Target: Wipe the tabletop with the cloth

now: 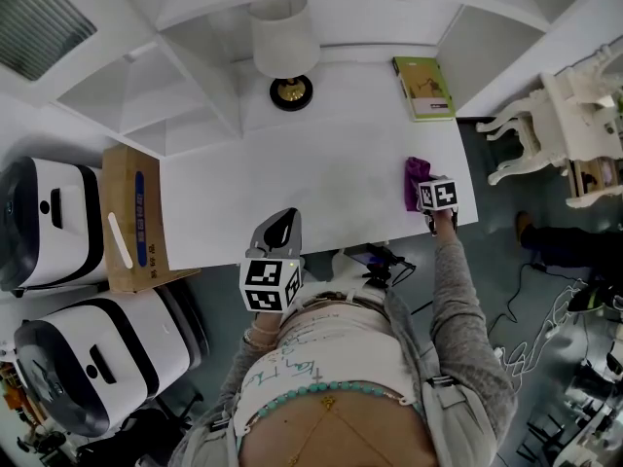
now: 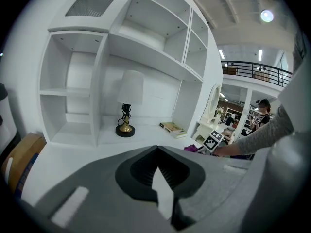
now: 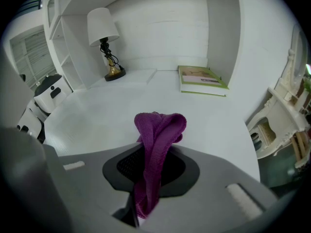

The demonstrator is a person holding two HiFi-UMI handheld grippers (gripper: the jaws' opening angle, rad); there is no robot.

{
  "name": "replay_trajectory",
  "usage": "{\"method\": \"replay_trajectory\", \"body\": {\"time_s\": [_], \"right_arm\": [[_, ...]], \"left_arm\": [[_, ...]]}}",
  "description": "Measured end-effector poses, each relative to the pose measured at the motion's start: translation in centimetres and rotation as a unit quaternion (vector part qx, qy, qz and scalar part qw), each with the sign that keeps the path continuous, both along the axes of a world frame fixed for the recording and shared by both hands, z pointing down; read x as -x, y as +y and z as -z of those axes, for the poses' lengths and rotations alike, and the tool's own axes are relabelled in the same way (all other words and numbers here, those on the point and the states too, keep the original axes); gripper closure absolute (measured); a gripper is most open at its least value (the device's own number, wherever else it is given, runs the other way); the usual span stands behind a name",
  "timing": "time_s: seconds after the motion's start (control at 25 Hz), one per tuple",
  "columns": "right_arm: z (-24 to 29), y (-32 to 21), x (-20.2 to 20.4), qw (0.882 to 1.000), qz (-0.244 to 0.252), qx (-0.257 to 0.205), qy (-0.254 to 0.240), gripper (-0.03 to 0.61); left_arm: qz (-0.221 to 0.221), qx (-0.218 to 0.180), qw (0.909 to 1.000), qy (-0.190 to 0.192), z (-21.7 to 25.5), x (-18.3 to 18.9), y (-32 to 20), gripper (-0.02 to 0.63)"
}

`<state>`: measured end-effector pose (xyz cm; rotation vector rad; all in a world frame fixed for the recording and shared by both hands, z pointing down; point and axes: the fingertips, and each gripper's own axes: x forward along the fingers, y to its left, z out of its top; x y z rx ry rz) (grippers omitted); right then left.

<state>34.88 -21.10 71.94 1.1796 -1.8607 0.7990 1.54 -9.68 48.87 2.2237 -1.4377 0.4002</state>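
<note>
White bench [image 1: 321, 163] with built-in shelving behind; most of the top is bare.

Near edge: left hand-held gripper [image 1: 280, 224] hangs just off the bench edge by the person's body. Jaws nearly together, nothing in them. It's idle, so fine to leave it parked clear of the sweep.

Near right corner: right hand-held gripper [image 3: 139, 210] is clamped on the purple cloth [image 3: 158, 130]. The cloth is pinched as a narrow fold, with a bunched lump poking out past the jaw tips. Can't tell if that lump is pressed on the surface.

My read: the wipe is at its start.
- Tilt the gripper so the lump goes flat on the bench. The jaw tips shouldn't scrape.
- Light, even pressure, since the fold is small and could pull out.
- Run overlapping passes from the right edge toward the left edge, working back.

Far edge: lamp [image 1: 284, 42] mid-back, green book [image 1: 423, 88] at the far right corner. Slow down there and wipe around them. The lamp looks the easier one to knock.
</note>
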Motion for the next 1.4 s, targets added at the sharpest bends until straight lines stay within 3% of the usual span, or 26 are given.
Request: {"method": "replay_trajectory", "body": {"time_s": [1.4], "right_arm": [[0.2,0.9,9.6,0.999,0.04,0.004,-0.02,0.495]], "left_arm": [[0.014,-0.001,0.9998,0.013,0.0,6.4,0.5,0.614]]}}
